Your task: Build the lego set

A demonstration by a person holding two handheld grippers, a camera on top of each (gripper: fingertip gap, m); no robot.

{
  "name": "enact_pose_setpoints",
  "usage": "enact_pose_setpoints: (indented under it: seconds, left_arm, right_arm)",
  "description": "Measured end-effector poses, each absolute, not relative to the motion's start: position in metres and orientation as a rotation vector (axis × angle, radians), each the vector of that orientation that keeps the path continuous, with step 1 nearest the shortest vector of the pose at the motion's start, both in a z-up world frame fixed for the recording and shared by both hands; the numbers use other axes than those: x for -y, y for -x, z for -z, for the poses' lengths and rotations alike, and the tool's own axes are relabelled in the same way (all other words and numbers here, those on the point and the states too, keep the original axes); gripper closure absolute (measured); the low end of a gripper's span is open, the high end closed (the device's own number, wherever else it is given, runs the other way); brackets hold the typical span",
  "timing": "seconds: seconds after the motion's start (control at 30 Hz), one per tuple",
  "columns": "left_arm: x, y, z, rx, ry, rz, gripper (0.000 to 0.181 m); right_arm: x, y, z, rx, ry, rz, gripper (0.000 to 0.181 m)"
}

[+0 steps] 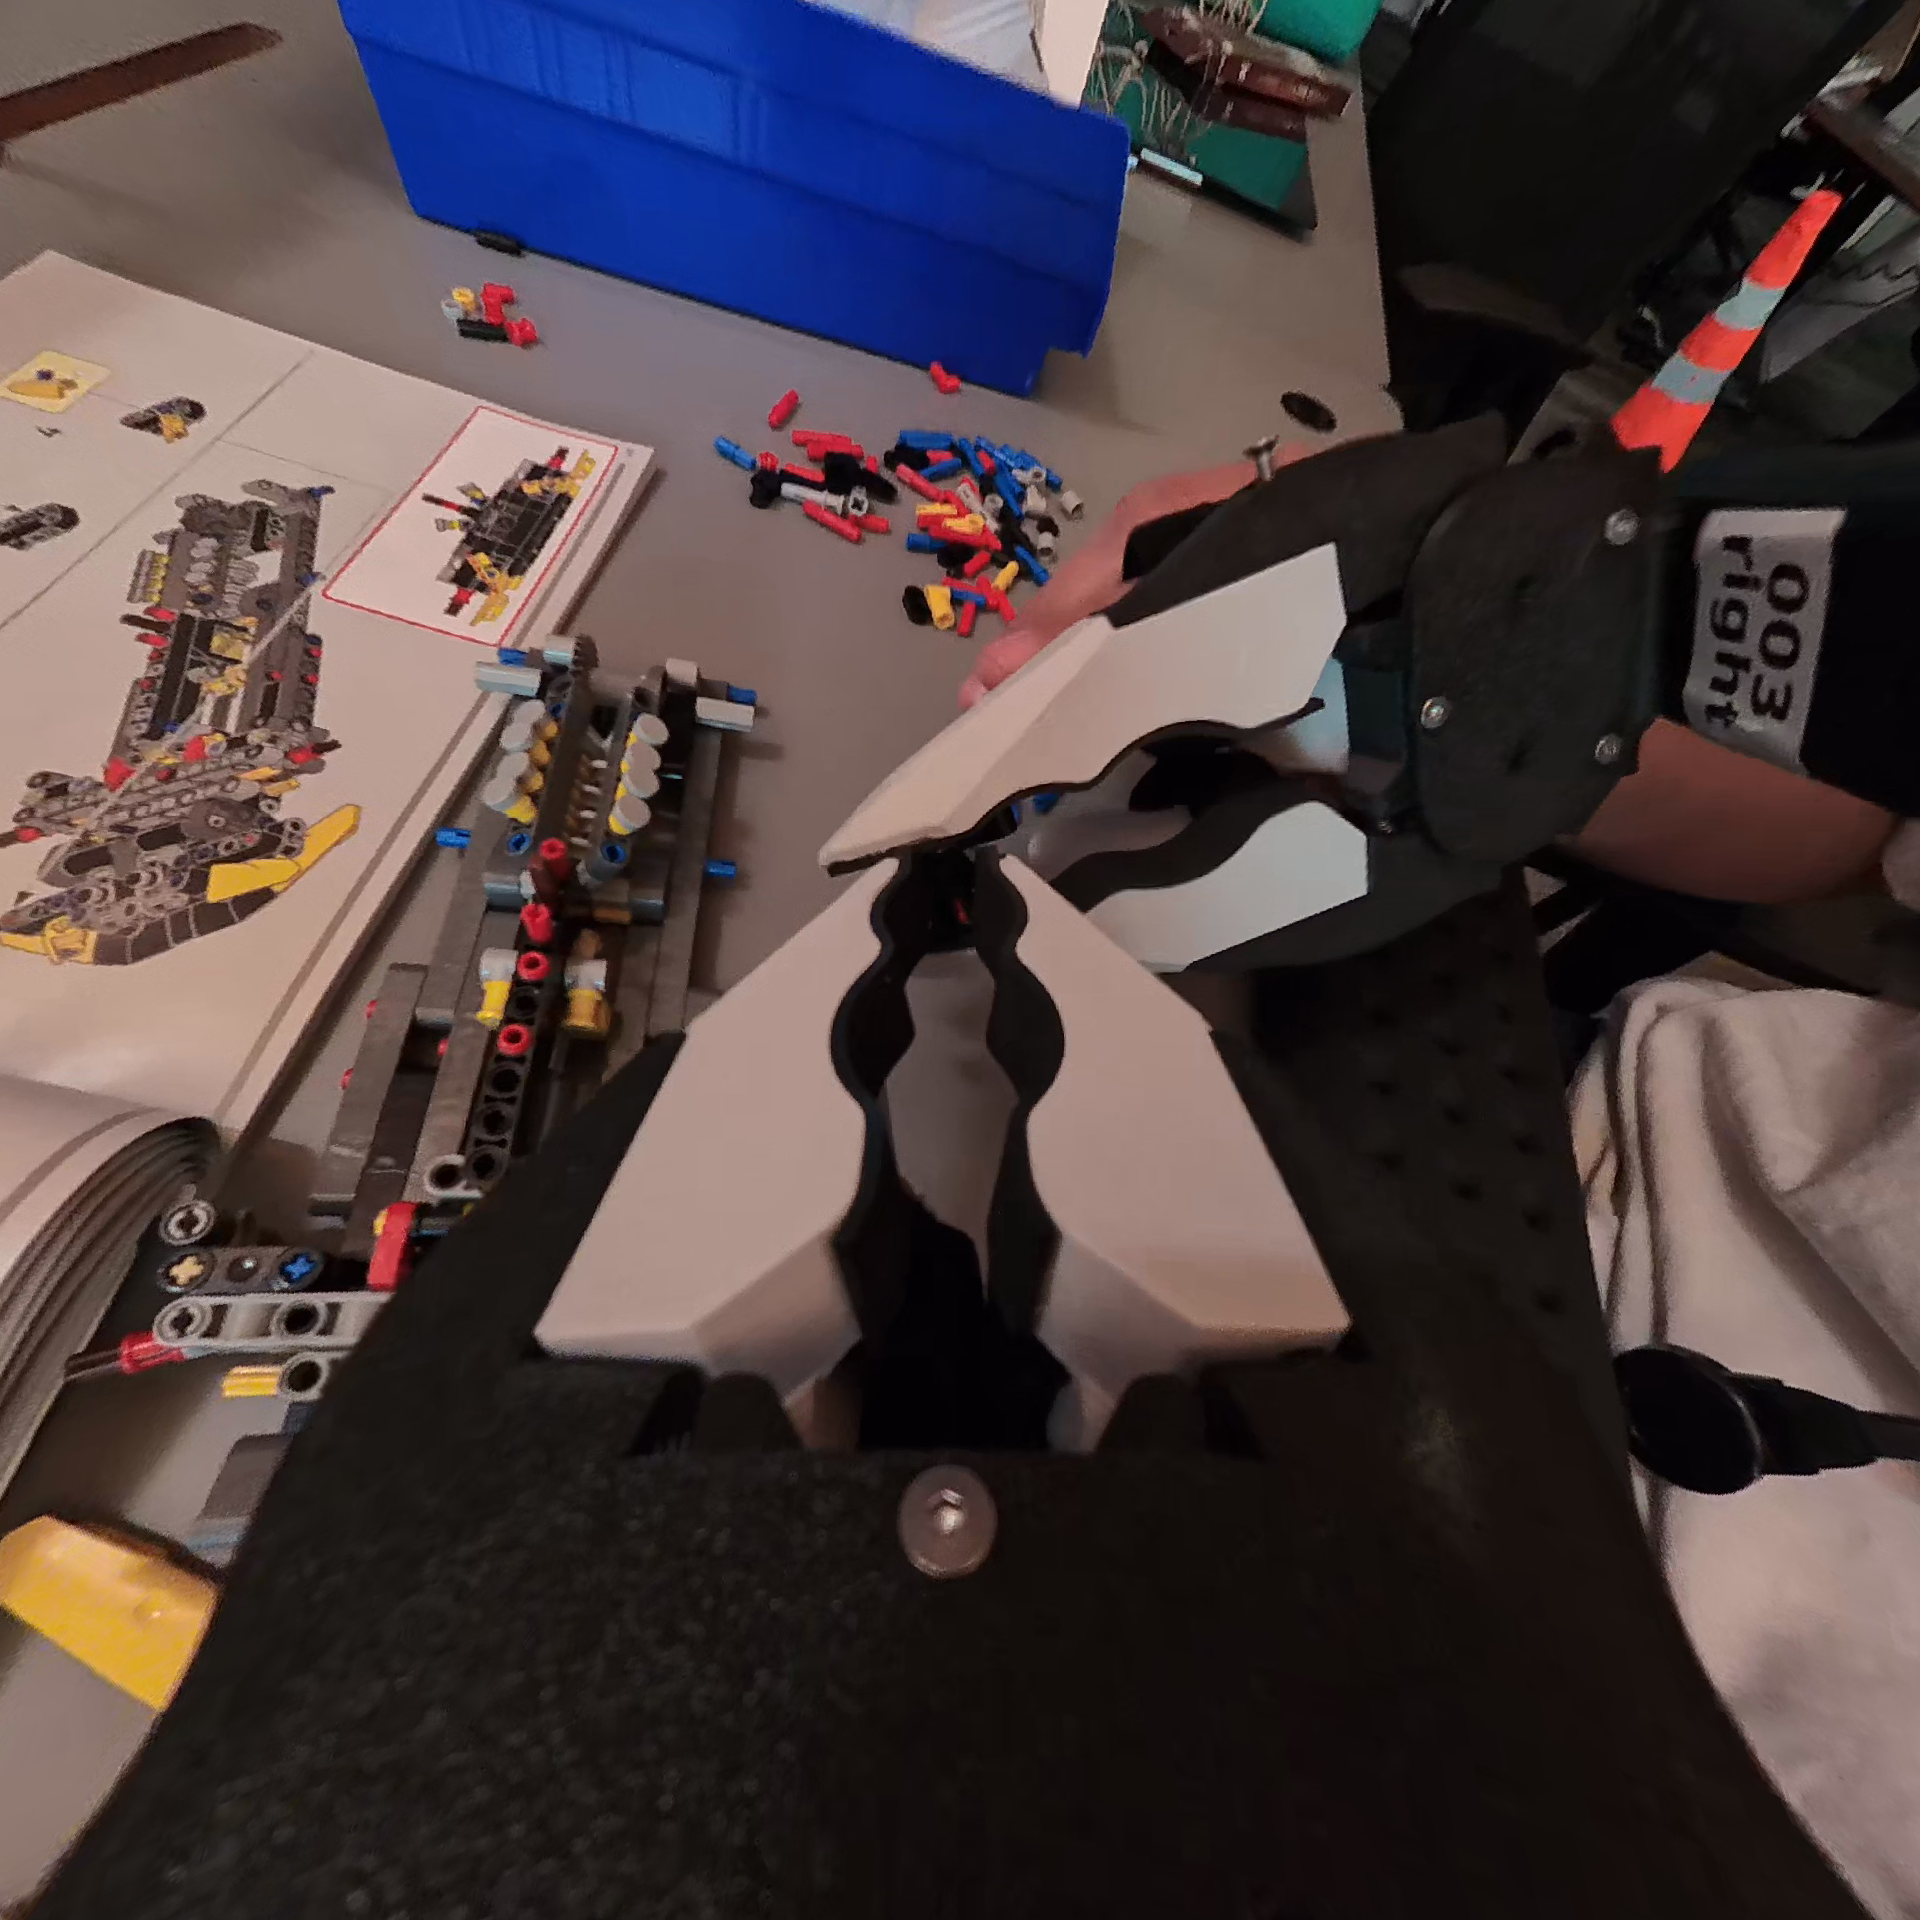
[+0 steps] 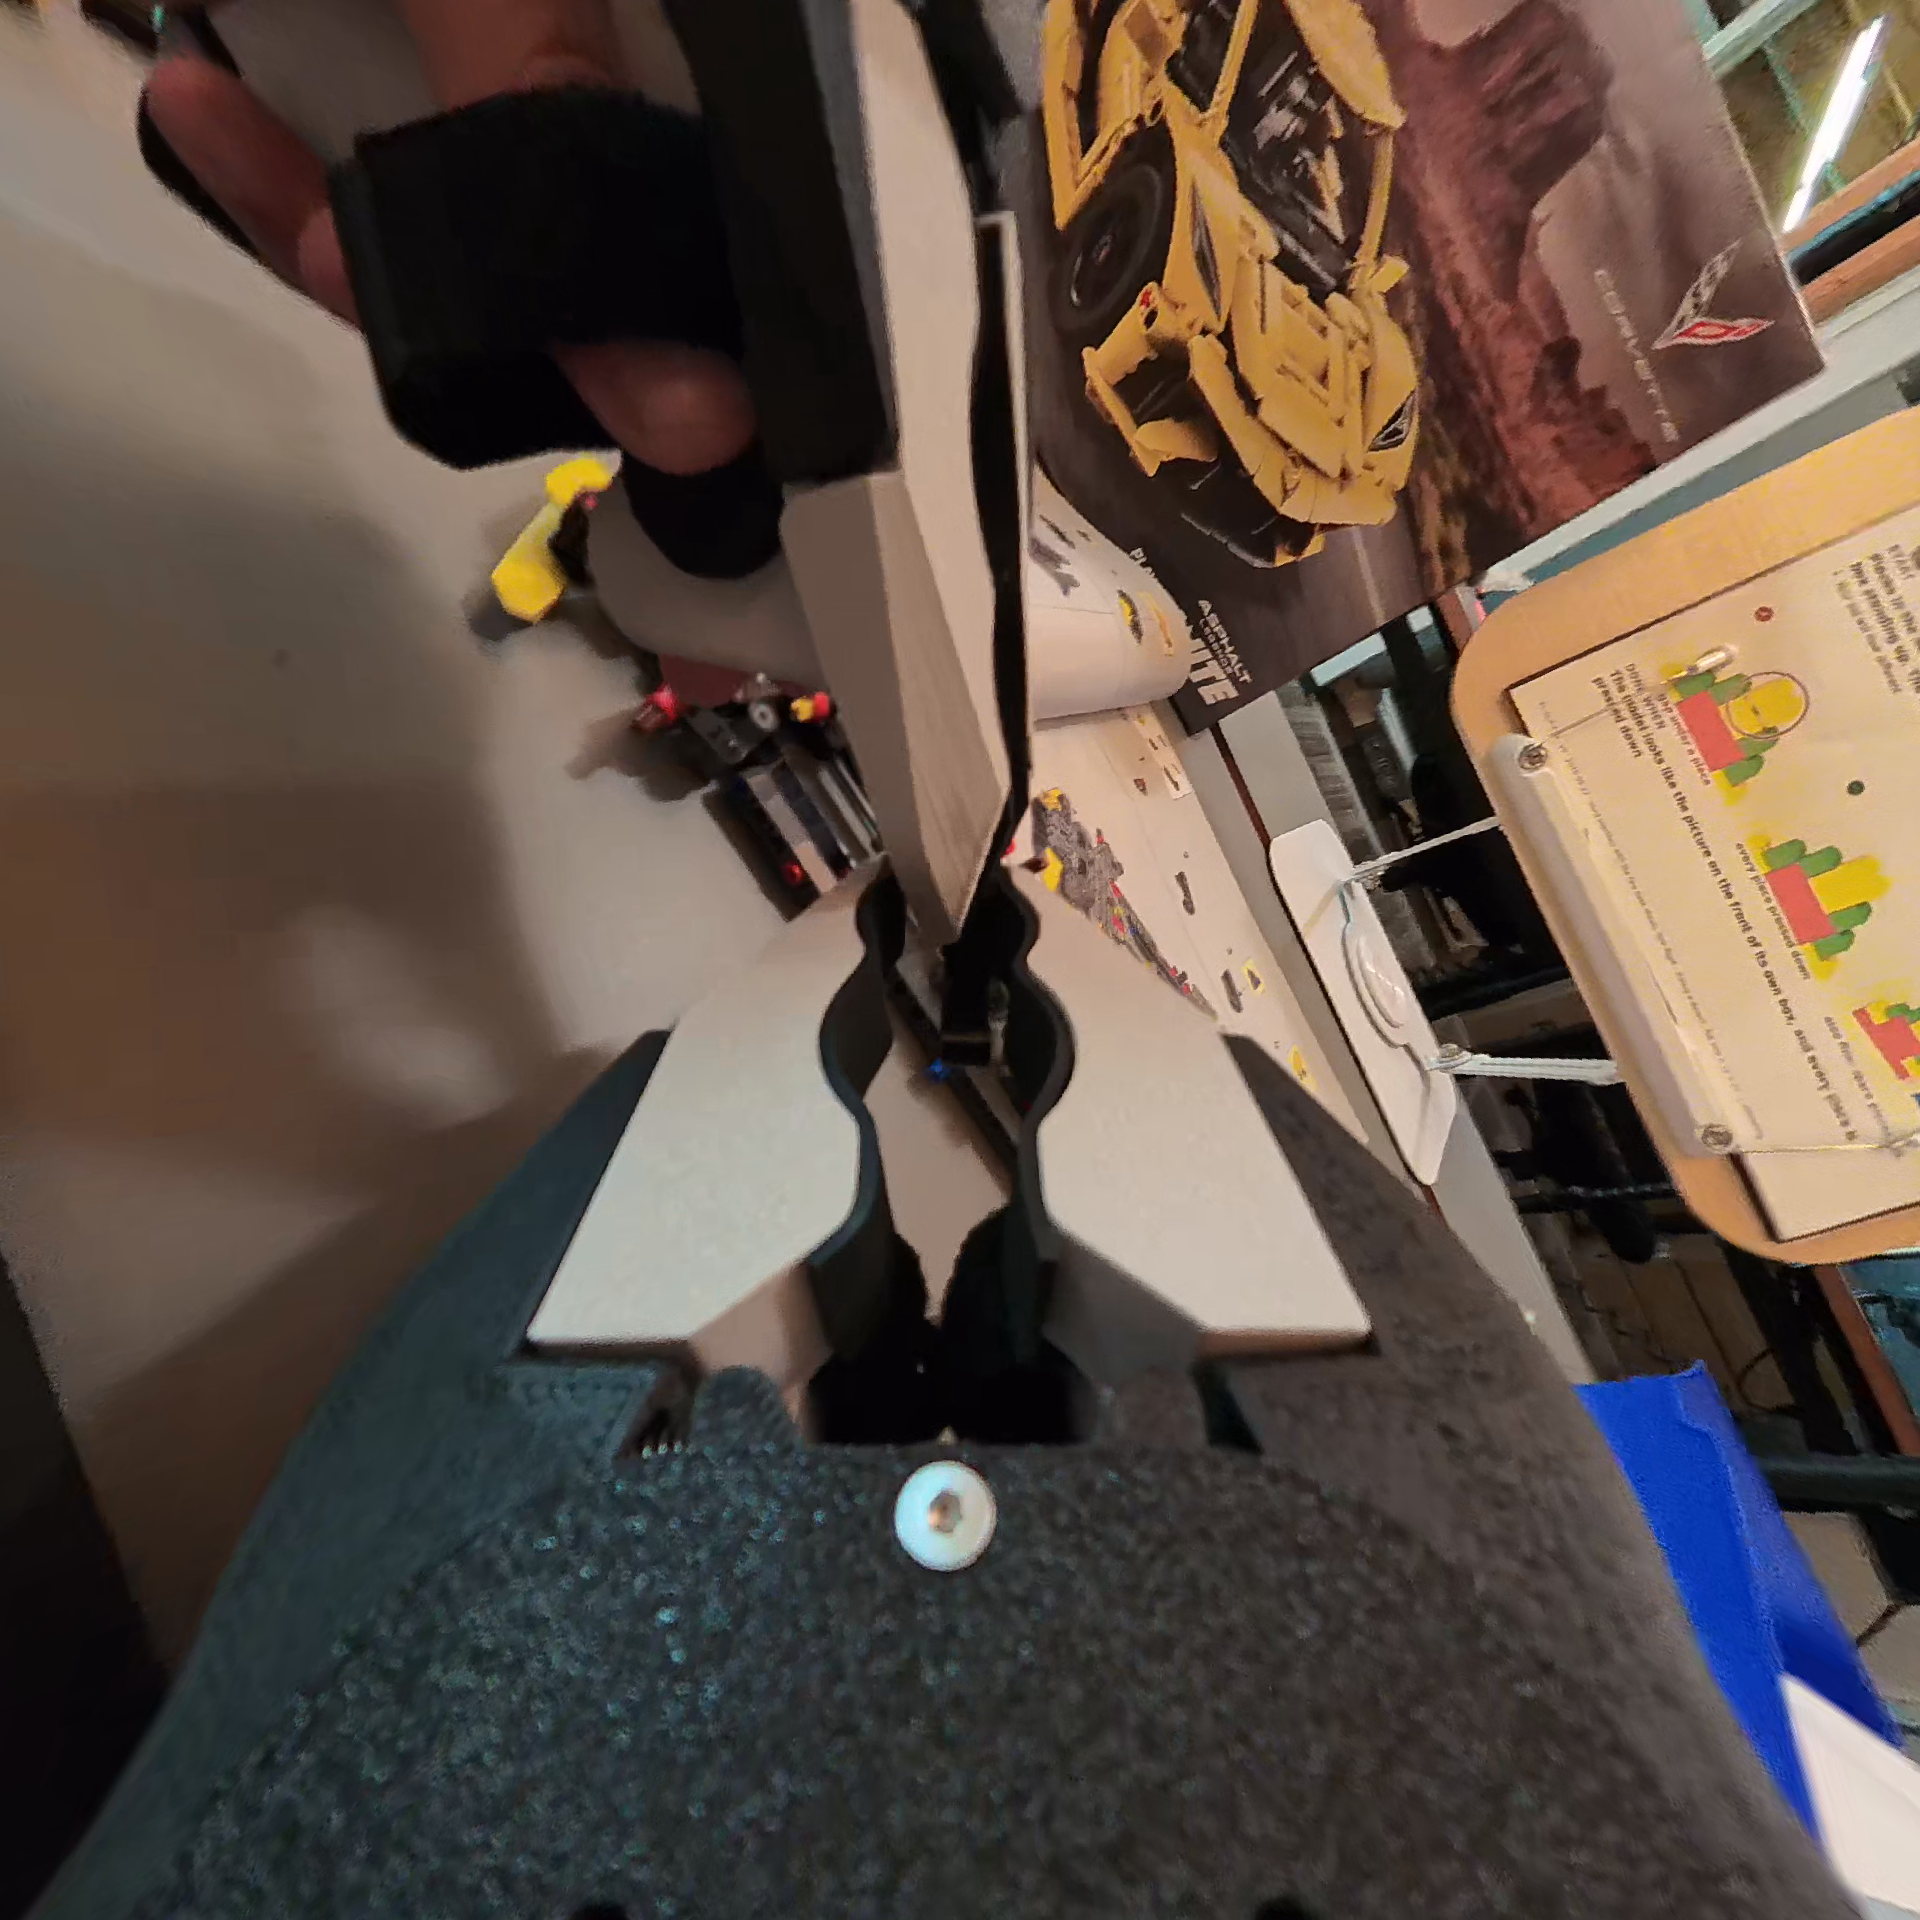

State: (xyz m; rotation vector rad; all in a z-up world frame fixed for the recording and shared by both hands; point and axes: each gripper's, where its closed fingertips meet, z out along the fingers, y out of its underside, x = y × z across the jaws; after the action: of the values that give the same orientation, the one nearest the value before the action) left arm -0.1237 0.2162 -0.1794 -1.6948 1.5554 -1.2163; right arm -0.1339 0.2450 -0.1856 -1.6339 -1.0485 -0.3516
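With both grippers meeting tip to tip at frame centre, the left gripper [image 1: 940, 883] and right gripper [image 2: 951, 914] are each clenching on a small dark lego piece [image 2: 966, 997] above the long grey-and-black lego chassis [image 1: 540, 935] at centre left, and any misaligned squeeze is risking the piece slipping and dropping among the loose red, blue and yellow pins [image 1: 935, 509].

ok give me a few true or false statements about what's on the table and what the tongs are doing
1. The blue bin stands beyond the pile of loose pieces. True.
2. The instruction booklet is closed. False: it lies open, showing pictures of the build.
3. The tips of the left tongs and right tongs meet around a small black piece. True.
4. The long grey assembly is held up in the air. False: it lies on the table beside the booklet.
5. The loose pieces are all green. False: they are mostly red, blue, black and yellow.
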Motion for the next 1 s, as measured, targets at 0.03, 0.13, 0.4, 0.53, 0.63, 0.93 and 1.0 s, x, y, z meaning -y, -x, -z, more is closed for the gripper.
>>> enact_pose_setpoints:
  seconds: [0.03,0.13,0.4,0.53,0.63,0.93,1.0]
  left_arm:
    - [-0.217,0.124,0.176,-1.549,1.686,1.231,0.174]
    - [-0.219,0.125,0.168,-1.541,1.645,1.252,0.174]
    - [-0.230,0.129,0.130,-1.486,1.269,1.091,0.174]
    - [-0.224,0.132,0.109,-1.449,1.015,0.983,0.175]
    - [-0.216,0.134,0.100,-1.436,0.898,0.969,0.175]
    - [-0.205,0.133,0.100,-1.453,0.829,0.949,0.174]
    - [-0.206,0.133,0.103,-1.458,0.872,0.975,0.174]
  right_arm:
    - [-0.245,0.135,0.182,1.002,1.649,0.293,0.165]
    - [-0.247,0.135,0.176,0.922,1.653,0.205,0.159]
    - [-0.233,0.128,0.141,0.710,1.565,-0.253,0.150]
    - [-0.225,0.128,0.126,0.599,1.551,-0.612,0.150]
    - [-0.217,0.127,0.110,0.491,1.507,-0.933,0.154]
    - [-0.206,0.129,0.096,0.470,1.436,-1.196,0.159]
    - [-0.205,0.132,0.099,0.498,1.446,-1.155,0.161]
